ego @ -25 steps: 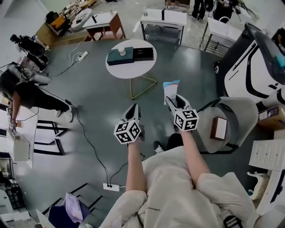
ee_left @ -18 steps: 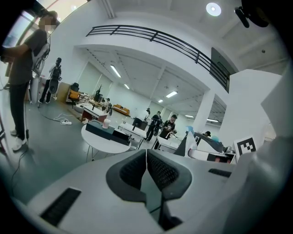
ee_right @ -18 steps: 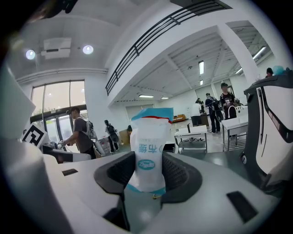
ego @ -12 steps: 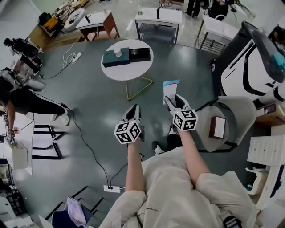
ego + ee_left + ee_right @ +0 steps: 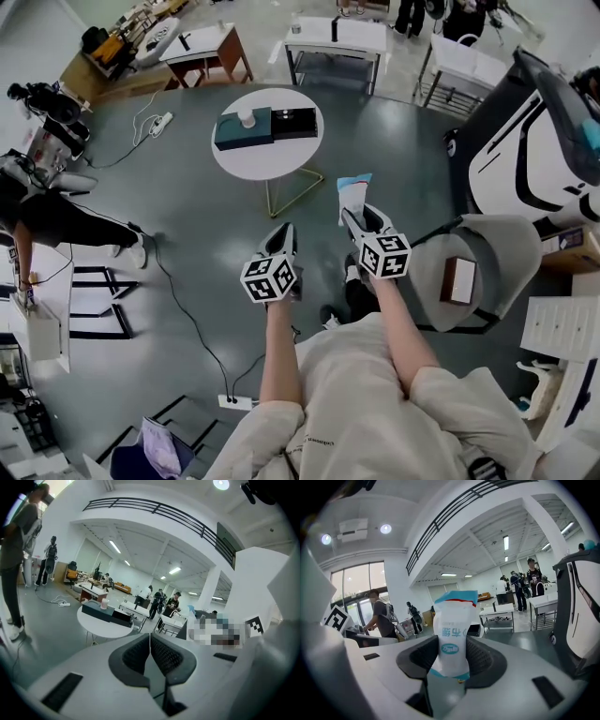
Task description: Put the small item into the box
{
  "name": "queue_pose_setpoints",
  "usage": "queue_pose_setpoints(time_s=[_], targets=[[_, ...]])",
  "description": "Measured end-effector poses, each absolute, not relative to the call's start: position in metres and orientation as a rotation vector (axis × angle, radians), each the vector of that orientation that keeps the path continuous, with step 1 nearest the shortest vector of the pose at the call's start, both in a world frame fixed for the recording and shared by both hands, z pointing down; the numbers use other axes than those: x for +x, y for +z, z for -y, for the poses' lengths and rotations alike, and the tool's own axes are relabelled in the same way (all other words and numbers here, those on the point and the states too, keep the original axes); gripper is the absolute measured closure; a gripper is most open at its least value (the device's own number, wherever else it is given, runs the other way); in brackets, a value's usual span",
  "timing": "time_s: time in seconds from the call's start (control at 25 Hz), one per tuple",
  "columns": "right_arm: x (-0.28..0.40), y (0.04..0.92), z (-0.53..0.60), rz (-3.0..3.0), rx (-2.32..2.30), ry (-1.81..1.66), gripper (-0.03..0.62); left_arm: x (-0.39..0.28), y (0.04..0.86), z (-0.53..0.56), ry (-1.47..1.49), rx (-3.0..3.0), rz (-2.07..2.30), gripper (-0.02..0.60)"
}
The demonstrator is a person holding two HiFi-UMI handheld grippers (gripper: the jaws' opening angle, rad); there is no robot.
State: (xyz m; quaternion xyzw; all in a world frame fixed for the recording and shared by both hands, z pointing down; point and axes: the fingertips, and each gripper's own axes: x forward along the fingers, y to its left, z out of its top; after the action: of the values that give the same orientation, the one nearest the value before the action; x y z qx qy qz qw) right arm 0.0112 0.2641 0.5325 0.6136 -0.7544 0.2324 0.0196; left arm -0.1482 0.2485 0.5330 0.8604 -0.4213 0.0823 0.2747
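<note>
My right gripper (image 5: 357, 217) (image 5: 451, 656) is shut on a small white pouch (image 5: 353, 195) (image 5: 452, 637) with a blue top and blue print, held upright between its pads. My left gripper (image 5: 281, 234) (image 5: 150, 654) hangs beside it, shut with nothing between its pads. Ahead, a round white table (image 5: 281, 155) (image 5: 101, 626) carries a dark teal box (image 5: 244, 129) (image 5: 97, 610) with a small white cup (image 5: 247, 118) (image 5: 104, 603) on it, and a black box (image 5: 296, 122) (image 5: 123, 617) next to it. Both grippers are over the grey floor, well short of the table.
A grey round chair (image 5: 478, 272) with a brown box on it stands at my right, next to a large white machine (image 5: 539, 150). A power strip (image 5: 234, 402) and cable lie on the floor at left. Desks (image 5: 336, 42) and people stand beyond the table.
The whole view has shifted a little as I step toward the round table. The right gripper with the pouch has drifted slightly left and up. Both grips are unchanged.
</note>
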Motion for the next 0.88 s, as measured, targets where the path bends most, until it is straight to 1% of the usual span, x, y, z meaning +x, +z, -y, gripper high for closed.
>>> queue_pose_setpoints(time_s=[0.24, 0.52, 0.88], targets=[[0.022, 0.529, -0.206, 2.39, 1.888, 0.762, 0.393, -0.137, 0.517, -0.194, 0.24, 2.339, 1.172, 0.557], [0.07, 0.525, -0.141, 2.387, 1.942, 0.79, 0.393, -0.117, 0.516, -0.136, 0.274, 2.333, 1.199, 0.557], [0.123, 0.538, -0.082, 2.359, 1.956, 0.89, 0.393, -0.073, 0.518, -0.086, 0.323, 2.339, 1.203, 0.557]])
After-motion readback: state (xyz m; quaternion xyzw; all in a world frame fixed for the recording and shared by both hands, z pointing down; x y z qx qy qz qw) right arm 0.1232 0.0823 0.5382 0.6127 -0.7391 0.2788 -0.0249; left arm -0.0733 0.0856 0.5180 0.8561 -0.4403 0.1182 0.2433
